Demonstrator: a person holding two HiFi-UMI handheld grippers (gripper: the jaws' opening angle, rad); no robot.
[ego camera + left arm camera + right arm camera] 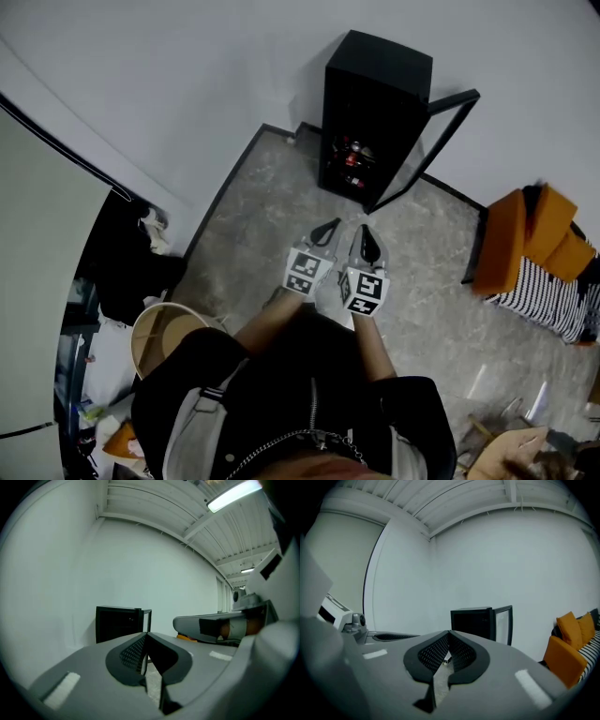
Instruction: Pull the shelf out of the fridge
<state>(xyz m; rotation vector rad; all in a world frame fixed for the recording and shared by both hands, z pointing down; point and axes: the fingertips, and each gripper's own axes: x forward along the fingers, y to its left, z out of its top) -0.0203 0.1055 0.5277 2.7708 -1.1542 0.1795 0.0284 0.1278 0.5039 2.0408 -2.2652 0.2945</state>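
Against white wall (187, 75): black fridge (375, 94), door (427, 150) open; grey speckled floor (272, 216).

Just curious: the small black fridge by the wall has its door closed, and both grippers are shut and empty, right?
No: the fridge door stands open, as the head view shows. The left gripper and right gripper are shut and empty.

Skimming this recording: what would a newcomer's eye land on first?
The small black fridge stands against the white wall at the top centre of the head view, its glass door swung open to the right. Below it, the left gripper and right gripper sit side by side over the grey floor, both shut and empty, short of the fridge. Orange cushions glow at the right edge.
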